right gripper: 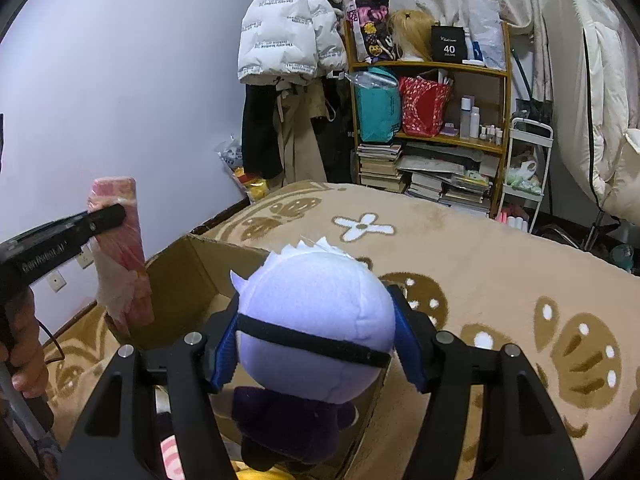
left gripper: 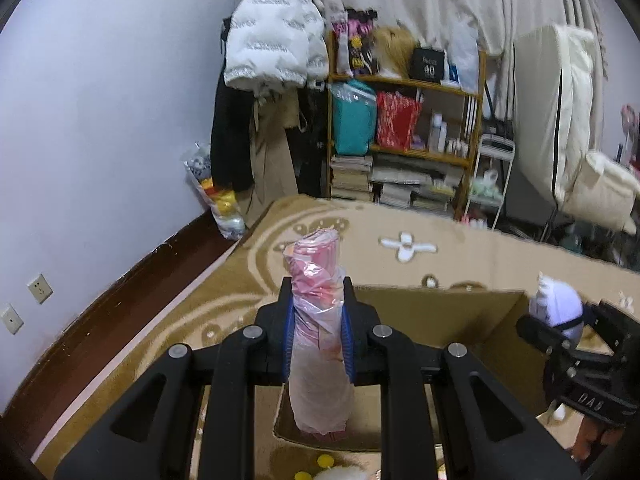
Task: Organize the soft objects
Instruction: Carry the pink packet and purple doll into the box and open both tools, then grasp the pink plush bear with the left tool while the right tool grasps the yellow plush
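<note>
Plush doll (right gripper: 316,320) with a pale lilac head and a dark blue body sits in the right gripper (right gripper: 316,344), whose blue pads (right gripper: 224,356) press on both sides of the head, so the claw is clenched on the doll at a wide opening, about as wide as the head. A black band runs across the head between the pads. The doll hangs upright, body down, over the open cardboard box (right gripper: 188,280), which stands on the beige carpet (right gripper: 500,280) with brown and white flower patterns. At 9 o'clock in the right wrist view the left gripper (right gripper: 108,216) holds a pink bundle in plastic wrap (right gripper: 120,248) upright above the left edge of the box. In the left wrist view the left gripper (left gripper: 318,332) is nearly closed, its blue pads (left gripper: 347,344) squeezing the narrow pink bundle in plastic wrap (left gripper: 318,320) at its middle; the top of the bundle points to 12 o'clock and its lower end hangs over the cardboard box (left gripper: 440,320). At 3 o'clock in this view the right gripper (left gripper: 560,328) appears with the plush doll (left gripper: 554,304) in it. Behind, toward 12 o'clock, a wooden shelf (left gripper: 420,84) holds bags, bottles and stacks of books, and a white puffer jacket (left gripper: 272,32) hangs beside it on the left.
</note>
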Demonstrator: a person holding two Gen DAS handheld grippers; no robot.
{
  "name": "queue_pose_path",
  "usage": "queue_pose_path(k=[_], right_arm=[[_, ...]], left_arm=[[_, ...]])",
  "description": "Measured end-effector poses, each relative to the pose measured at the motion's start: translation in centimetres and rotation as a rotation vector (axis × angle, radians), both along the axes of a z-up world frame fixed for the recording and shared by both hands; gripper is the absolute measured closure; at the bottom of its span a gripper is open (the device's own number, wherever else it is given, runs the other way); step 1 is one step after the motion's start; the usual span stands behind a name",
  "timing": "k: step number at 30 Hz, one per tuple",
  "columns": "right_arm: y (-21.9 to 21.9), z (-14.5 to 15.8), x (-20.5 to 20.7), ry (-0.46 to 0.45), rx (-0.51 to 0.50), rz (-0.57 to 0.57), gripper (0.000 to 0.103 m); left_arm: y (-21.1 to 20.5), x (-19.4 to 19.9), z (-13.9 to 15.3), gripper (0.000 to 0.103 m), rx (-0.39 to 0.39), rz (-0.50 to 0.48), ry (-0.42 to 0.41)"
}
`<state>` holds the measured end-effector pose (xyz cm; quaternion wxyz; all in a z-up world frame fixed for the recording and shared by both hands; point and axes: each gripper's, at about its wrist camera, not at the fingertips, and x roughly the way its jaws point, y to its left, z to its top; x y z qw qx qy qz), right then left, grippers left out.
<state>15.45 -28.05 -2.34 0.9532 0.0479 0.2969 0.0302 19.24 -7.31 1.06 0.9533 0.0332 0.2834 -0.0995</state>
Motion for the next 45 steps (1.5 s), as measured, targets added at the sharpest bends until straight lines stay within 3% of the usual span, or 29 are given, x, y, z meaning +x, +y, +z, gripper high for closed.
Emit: queue_pose_path(k=[7, 9, 10, 11, 13, 16, 21, 28, 36, 45], right_arm=[[-0.9, -1.0, 0.3, 0.024, 0.034, -0.007, 0.032], [-1.0, -0.9, 0.2, 0.023, 0.042, -0.007, 0.026], [-1.1, -0.9, 0.0, 0.025, 0.051, -0.010, 0.019], [-1.2, -0.9, -0.1, 0.027, 0.061, -0.012, 0.016], [-1.5, -0.8, -0.4, 0.024, 0.096, -0.026, 0.015], [-1.6, -0.8, -0.5, 0.039, 0.126, -0.015, 0.013], [-1.1, -0.5, -1.1, 0.071, 0.107, -0.045, 0.000], [-0.8, -0.2, -3.1, 0.110, 0.151, -0.043, 0.000], [-0.5, 1.0, -6.7, 0.120, 0.158, -0.050, 0.000], [0.0, 0.7, -11.0, 0.176, 0.162, -0.063, 0.000]], left_arm=[[-0.8, 0.4, -2.3, 0.079, 0.031, -0.018, 0.099], [-0.7, 0.3, -2.7, 0.077, 0.039, 0.000, 0.128], [-0.6, 0.2, -2.9, 0.072, 0.039, 0.012, 0.134], [-0.4, -0.1, -2.9, 0.059, 0.037, 0.020, 0.130], [-0.2, -0.8, -2.5, 0.043, 0.056, 0.053, 0.100], [-0.2, -1.7, -1.9, 0.037, 0.094, 0.065, 0.076], [0.6, -3.0, -1.3, 0.016, 0.133, 0.109, 0.080], [2.4, -5.2, -0.1, 0.007, 0.148, 0.126, 0.095], [3.4, -8.7, 1.2, 0.005, 0.179, 0.144, 0.103], [5.6, -12.5, 1.2, 0.000, 0.137, 0.139, 0.160]])
